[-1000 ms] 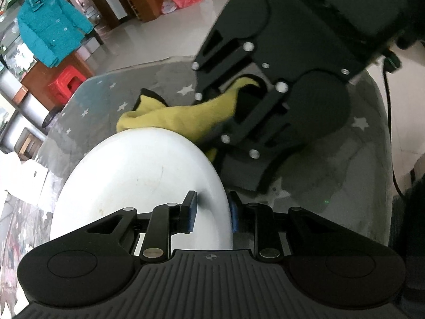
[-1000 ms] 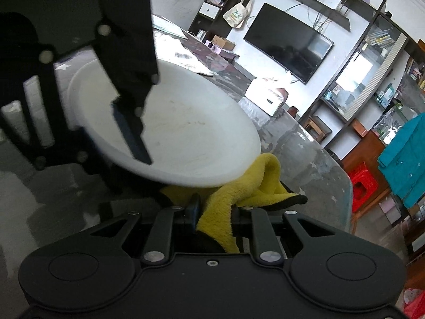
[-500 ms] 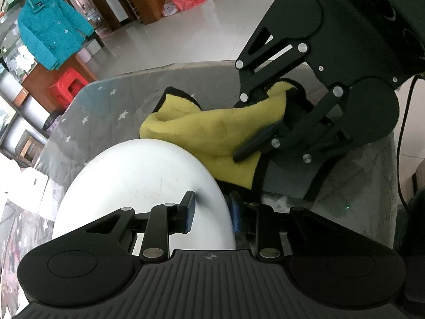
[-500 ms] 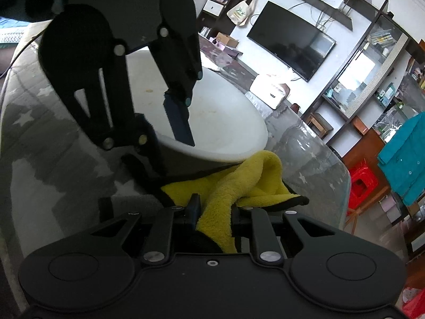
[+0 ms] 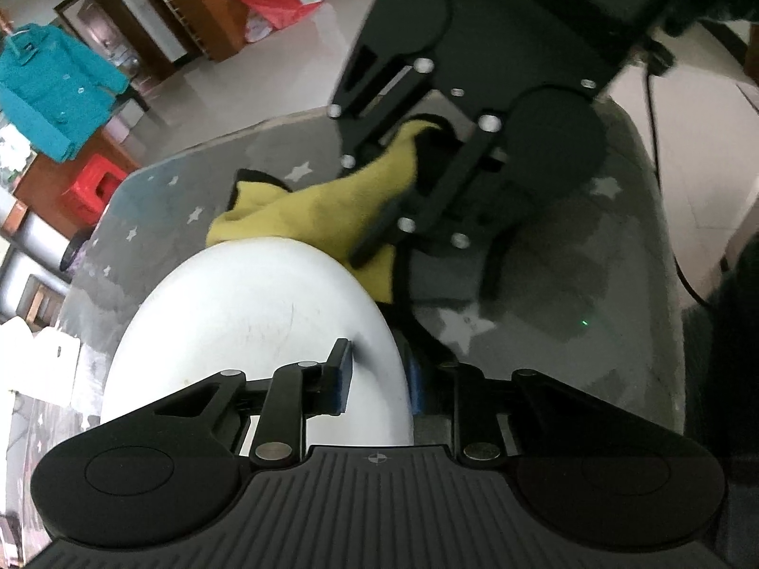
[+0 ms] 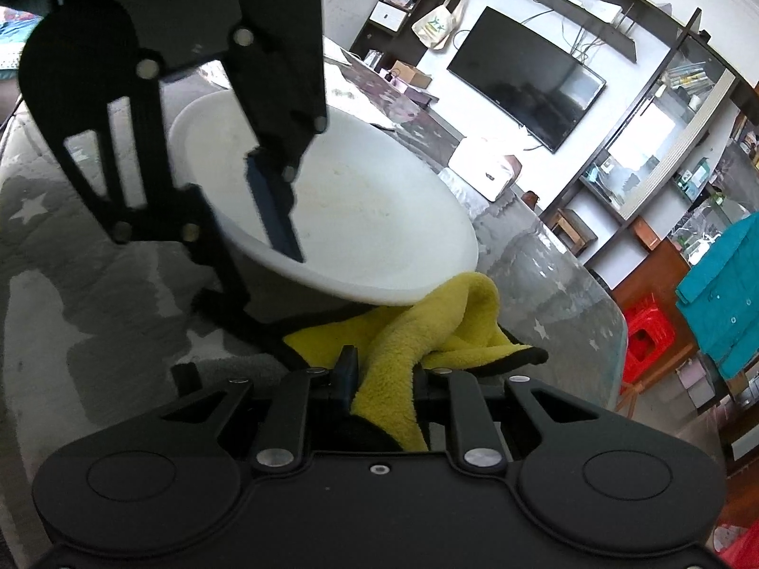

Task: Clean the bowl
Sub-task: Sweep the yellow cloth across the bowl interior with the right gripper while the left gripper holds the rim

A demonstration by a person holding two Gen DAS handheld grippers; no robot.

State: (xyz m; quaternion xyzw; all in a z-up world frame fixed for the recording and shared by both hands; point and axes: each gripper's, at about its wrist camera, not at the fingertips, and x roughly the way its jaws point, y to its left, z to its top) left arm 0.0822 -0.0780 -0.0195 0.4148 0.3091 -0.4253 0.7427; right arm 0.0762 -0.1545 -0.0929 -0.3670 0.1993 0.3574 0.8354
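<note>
- The white bowl [image 6: 341, 218] is tilted above the star-print table cover [image 5: 545, 294], its rim between my left gripper [image 5: 377, 372] jaws, which are closing on it.
- My right gripper [image 6: 384, 374] is clamped on the yellow cloth [image 6: 427, 327], just below the bowl's lip.
- I'd bring the cloth over the rim and wipe inside, holding the bowl steady.

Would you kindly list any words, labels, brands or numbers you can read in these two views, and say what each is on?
No text can be read in either view.
Tote bag hanging on the wall shelving: a green print, too small and blurred to read.
White bowl, yellow cloth and TV: no lettering visible.
</note>
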